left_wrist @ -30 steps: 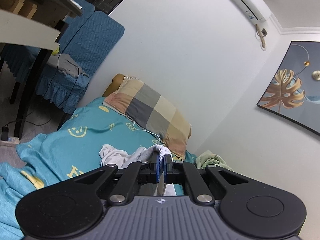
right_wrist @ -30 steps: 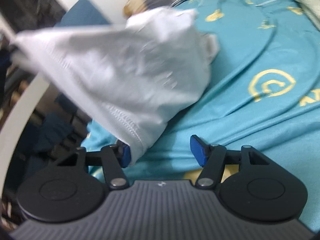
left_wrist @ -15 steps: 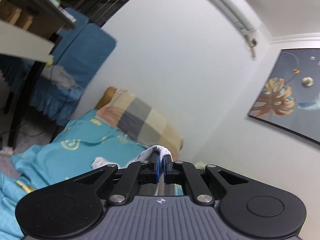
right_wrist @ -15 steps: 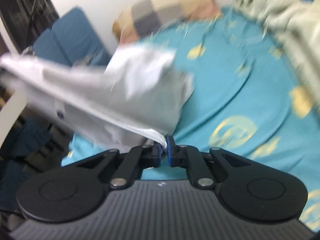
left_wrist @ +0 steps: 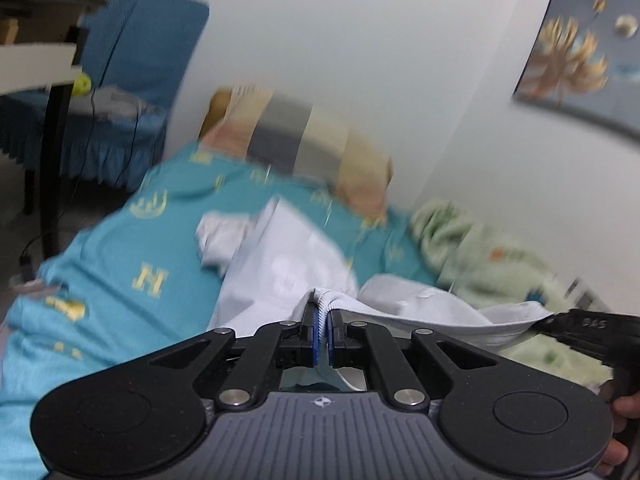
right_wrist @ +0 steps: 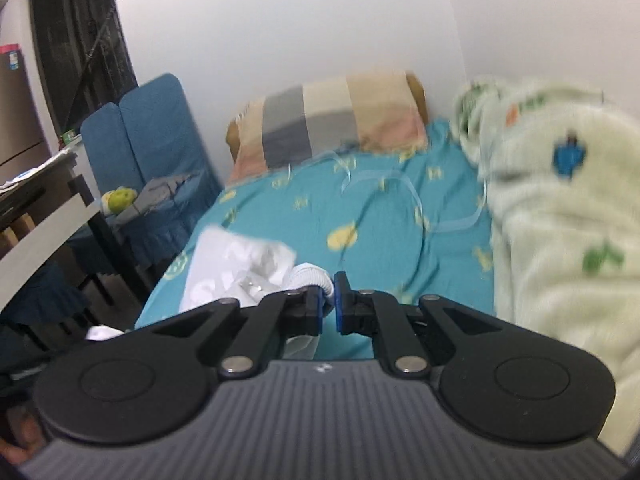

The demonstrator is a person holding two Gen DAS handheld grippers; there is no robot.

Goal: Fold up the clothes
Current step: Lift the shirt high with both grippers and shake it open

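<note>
A white garment (left_wrist: 288, 264) hangs stretched over the teal bed sheet (left_wrist: 120, 256). My left gripper (left_wrist: 321, 320) is shut on its ribbed hem. The hem runs right to my right gripper's black tip (left_wrist: 576, 324), seen in the left wrist view with a hand below it. In the right wrist view my right gripper (right_wrist: 328, 292) is shut on the rolled white hem (right_wrist: 308, 274), and the rest of the garment (right_wrist: 236, 264) droops to the left over the sheet (right_wrist: 380, 216). Both views are blurred.
A checked pillow (right_wrist: 332, 116) lies at the head of the bed. A pale green fleece blanket (right_wrist: 560, 208) is heaped along the right side. A blue covered chair (right_wrist: 160, 148) and a white-edged desk (right_wrist: 40, 232) stand left of the bed.
My right gripper went from open to shut on the garment's hem. Both grippers swung so the views now look down the bed, and the garment is spread between them.
</note>
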